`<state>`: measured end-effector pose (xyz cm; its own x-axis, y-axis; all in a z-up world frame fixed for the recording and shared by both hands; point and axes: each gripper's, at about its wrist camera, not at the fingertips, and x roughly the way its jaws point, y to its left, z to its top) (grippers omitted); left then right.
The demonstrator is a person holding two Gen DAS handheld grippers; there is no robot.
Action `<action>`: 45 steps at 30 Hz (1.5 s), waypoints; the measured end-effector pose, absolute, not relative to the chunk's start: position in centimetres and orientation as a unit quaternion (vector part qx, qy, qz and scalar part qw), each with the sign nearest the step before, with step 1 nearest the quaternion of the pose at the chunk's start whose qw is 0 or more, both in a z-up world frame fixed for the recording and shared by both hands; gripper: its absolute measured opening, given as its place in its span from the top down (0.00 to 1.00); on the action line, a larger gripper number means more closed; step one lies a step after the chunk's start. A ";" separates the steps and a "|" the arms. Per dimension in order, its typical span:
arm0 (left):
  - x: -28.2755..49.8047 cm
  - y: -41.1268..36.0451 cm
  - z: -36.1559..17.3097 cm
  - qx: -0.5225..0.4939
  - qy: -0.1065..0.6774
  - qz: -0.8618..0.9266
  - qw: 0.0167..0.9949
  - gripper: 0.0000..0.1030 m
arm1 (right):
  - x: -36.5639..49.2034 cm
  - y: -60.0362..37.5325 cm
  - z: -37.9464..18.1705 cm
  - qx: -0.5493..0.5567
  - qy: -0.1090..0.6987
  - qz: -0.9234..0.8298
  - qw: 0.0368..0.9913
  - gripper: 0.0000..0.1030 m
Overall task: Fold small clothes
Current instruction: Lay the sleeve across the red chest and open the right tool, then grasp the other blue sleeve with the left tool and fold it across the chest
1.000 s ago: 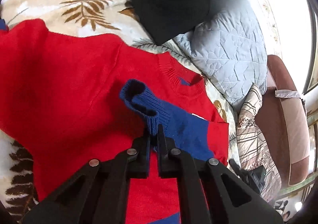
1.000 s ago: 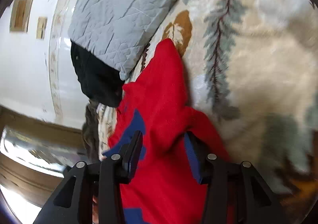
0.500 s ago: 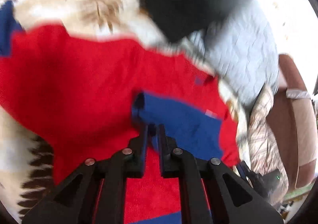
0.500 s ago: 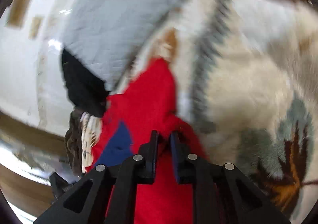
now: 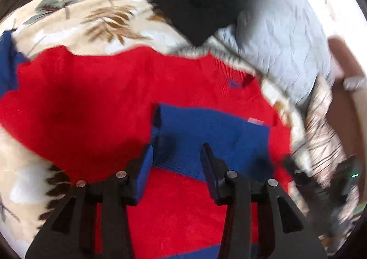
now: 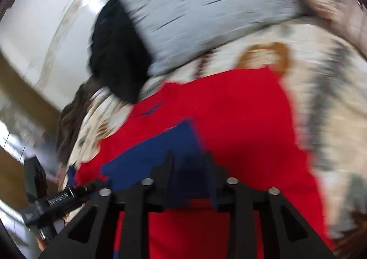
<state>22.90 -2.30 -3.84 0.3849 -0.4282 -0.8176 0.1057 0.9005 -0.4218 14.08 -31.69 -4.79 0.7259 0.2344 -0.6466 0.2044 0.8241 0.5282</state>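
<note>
The left gripper [image 5: 176,152] is seen opening, its jaws clear of the blue sleeve [image 5: 213,137] folded across the red sweater [image 5: 91,107]. The right gripper [image 6: 189,159] is opening too, nothing held. Beyond lie a blanket [image 5: 75,22] and a grey pillow [image 5: 282,45].

Leaf-print bedspread [image 5: 68,29], grey quilted pillow [image 5: 286,40].

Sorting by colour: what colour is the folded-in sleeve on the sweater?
Blue sleeve, on the red sweater; clearest in left wrist view.
</note>
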 end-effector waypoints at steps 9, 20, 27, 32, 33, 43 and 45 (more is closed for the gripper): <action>25.7 16.3 -0.6 -0.272 0.490 -0.029 0.828 0.39 | 20.8 -17.9 -7.5 0.234 0.420 0.141 0.865 0.68; 30.9 25.2 -8.2 -0.430 0.506 -0.010 0.747 0.39 | 19.7 -16.0 -9.6 0.204 0.393 0.147 0.885 0.64; 26.8 27.2 -5.4 -0.433 0.434 -0.003 0.790 0.94 | 19.8 -16.1 -9.1 0.210 0.390 0.150 0.884 0.64; 23.6 28.5 -8.5 -0.443 0.464 0.009 0.767 0.93 | 19.7 -16.4 -9.1 0.219 0.388 0.153 0.882 0.64; 23.2 28.9 -9.0 -0.461 0.460 0.003 0.759 0.92 | 19.7 -16.4 -9.1 0.219 0.388 0.153 0.882 0.64; 25.8 29.2 -8.7 -0.529 0.414 -0.013 0.741 0.60 | 19.8 -16.7 -9.2 0.232 0.386 0.159 0.879 0.64; 26.4 28.6 -7.9 -0.522 0.420 -0.028 0.742 0.96 | 19.8 -16.8 -9.2 0.236 0.388 0.159 0.877 0.64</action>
<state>26.40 28.59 -7.86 0.6451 -0.4809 -0.5938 -0.3970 0.4530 -0.7982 19.85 -16.77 -9.16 0.6485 0.4627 -0.6044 -0.0964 0.8375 0.5378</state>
